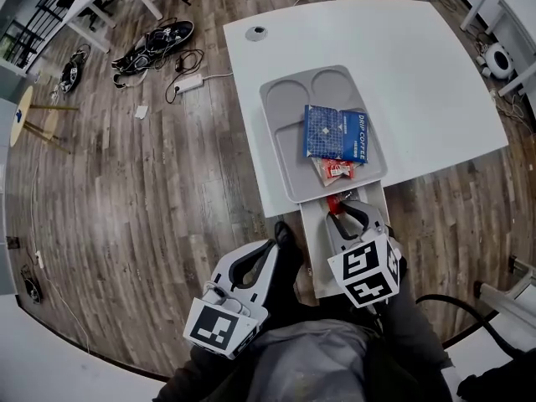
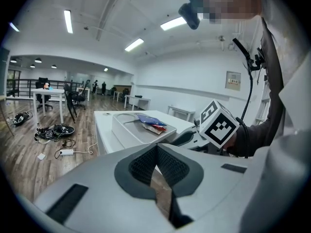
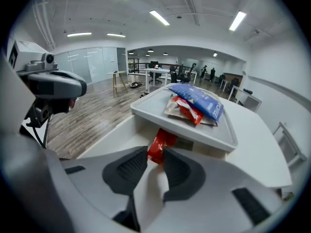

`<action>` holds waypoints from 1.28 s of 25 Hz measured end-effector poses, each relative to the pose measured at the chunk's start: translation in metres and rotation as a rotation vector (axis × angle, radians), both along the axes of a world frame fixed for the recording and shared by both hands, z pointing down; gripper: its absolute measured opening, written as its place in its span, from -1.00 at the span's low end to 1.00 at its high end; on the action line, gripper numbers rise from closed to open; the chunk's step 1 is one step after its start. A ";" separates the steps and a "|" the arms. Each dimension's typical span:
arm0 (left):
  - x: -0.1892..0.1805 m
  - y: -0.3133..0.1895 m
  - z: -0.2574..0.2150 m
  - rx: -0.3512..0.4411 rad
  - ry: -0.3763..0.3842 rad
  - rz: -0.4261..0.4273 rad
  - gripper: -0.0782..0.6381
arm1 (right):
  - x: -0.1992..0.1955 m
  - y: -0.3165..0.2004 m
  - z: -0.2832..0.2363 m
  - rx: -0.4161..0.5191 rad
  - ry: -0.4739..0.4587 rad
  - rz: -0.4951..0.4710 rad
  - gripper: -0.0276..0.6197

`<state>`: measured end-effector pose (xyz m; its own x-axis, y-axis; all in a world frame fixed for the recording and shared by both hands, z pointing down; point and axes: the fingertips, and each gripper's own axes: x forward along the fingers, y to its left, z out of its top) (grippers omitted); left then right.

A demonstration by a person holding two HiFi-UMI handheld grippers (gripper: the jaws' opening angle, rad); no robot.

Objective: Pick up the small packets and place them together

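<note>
Pinching the red packet (image 3: 163,141) with my right gripper (image 3: 154,155) — left gripper (image 2: 156,147) shut, empty — next, lifting it onto the tray (image 3: 194,137).

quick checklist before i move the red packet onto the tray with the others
1. Right tool gripping red packet: ok, pinched at the tips.
2. Packet above tray rim: not ok, it sits low, in front of the near wall.
3. Free spot on tray: ok, bare floor left of the blue packet.
4. Left tool out of the way: ok, shut, empty, off to the side.
5. Grip firm enough for the lift: cannot tell.
</note>
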<state>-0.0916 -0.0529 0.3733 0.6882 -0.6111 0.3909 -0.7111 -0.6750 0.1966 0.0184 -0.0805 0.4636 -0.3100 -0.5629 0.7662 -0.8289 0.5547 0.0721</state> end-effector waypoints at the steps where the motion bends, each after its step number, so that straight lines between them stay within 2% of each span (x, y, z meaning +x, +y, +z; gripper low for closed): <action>1: 0.002 0.005 -0.002 0.003 0.001 -0.001 -0.82 | -0.001 0.004 -0.005 0.010 -0.002 -0.012 -0.59; 11: 0.024 0.049 -0.014 0.007 -0.030 -0.044 -0.82 | -0.007 0.066 -0.041 0.072 -0.043 -0.158 -0.59; 16: 0.044 0.067 -0.019 0.031 0.019 -0.017 -0.82 | -0.001 0.078 -0.078 0.131 -0.081 -0.190 -0.59; 20: 0.046 0.057 -0.028 0.059 0.038 -0.019 -0.82 | 0.011 0.048 -0.111 0.201 -0.088 -0.163 -0.59; 24: 0.033 0.030 -0.034 0.067 0.043 -0.047 -0.82 | 0.020 -0.006 -0.129 0.241 -0.072 -0.137 -0.59; 32: -0.004 -0.019 -0.021 0.049 0.041 -0.101 -0.82 | 0.006 -0.096 -0.109 0.185 -0.053 -0.145 -0.59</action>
<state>-0.0955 -0.0716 0.3528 0.6367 -0.6961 0.3316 -0.7682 -0.6098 0.1951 0.0239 -0.1769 0.3549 -0.4353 -0.6387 0.6345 -0.7467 0.6498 0.1419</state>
